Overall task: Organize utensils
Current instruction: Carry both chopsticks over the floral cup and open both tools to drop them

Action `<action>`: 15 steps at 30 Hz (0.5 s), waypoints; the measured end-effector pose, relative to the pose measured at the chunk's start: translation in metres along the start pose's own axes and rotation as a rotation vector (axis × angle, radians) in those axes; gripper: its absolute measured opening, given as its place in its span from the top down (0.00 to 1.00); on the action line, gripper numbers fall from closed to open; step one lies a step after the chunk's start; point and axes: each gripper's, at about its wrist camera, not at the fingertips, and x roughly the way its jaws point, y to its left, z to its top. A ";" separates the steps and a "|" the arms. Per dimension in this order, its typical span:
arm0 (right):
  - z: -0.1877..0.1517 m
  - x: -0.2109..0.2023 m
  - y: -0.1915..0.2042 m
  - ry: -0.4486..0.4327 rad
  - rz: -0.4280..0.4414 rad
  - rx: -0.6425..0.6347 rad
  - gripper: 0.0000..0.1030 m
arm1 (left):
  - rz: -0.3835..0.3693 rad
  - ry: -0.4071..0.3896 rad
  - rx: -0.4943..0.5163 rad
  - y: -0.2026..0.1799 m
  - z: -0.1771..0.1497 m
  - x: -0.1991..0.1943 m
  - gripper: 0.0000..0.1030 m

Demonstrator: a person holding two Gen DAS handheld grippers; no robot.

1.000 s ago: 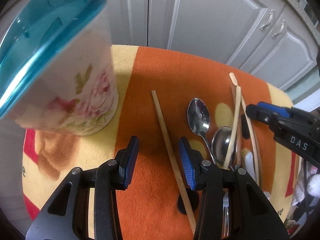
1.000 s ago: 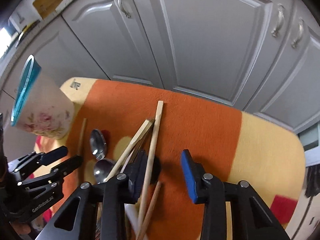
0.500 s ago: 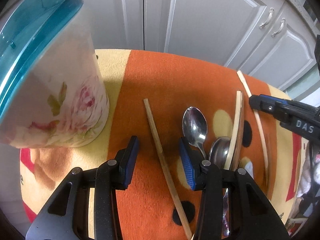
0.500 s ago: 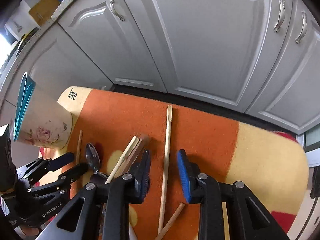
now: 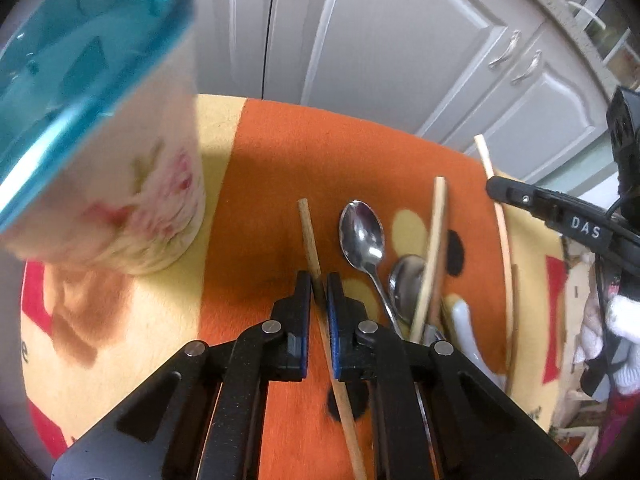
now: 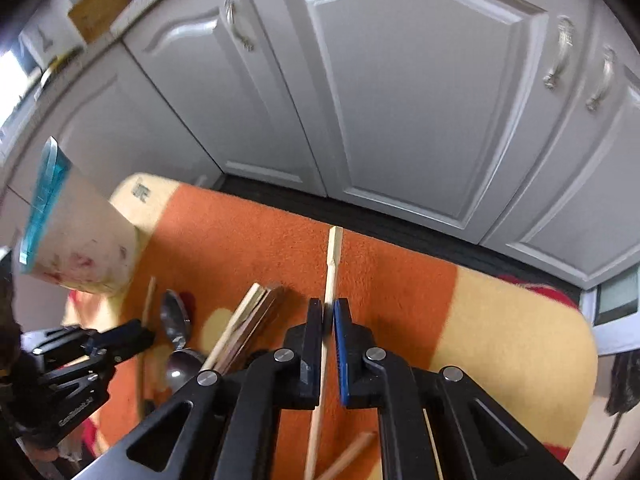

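wood is what each tool closes on here. the left tool (image 5: 319, 286) has its jaws pinched on a round wooden chopstick (image 5: 310, 232), which runs between the pads, its far end sticking out ahead and its long rear part trailing back under the tool body. gripping partway along probably leaves enough stick ahead to aim it into a container.

the right tool (image 6: 328, 316) is clamped the same way on a paler flat-ended chopstick (image 6: 333, 256), held nearly in line with the fingers so the tip points straight forward. whether either stick is lifted off the orange and yellow blanket (image 5: 280, 152) covering the surface is not clear.

ahead and to the left of the left tool stands a floral cup with a blue rim (image 5: 120, 168), tilted in the fisheye view; it looks like the place meant for the utensils. just right of the left tool lie two metal spoons (image 5: 362, 232), a flat wooden stick (image 5: 438, 216) propped across them, and a white handle (image 5: 464, 320), all loosely heaped and not yet sorted. a short stick (image 6: 346, 454) lies under the right tool.

taking one chopstick in each tool seems meant to gather the pair, and both tips need steering over the cup rim without knocking it.
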 end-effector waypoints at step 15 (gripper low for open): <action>-0.028 -0.095 0.028 -0.150 0.128 0.000 0.95 | -0.101 -0.144 0.036 0.003 -0.019 -0.113 0.95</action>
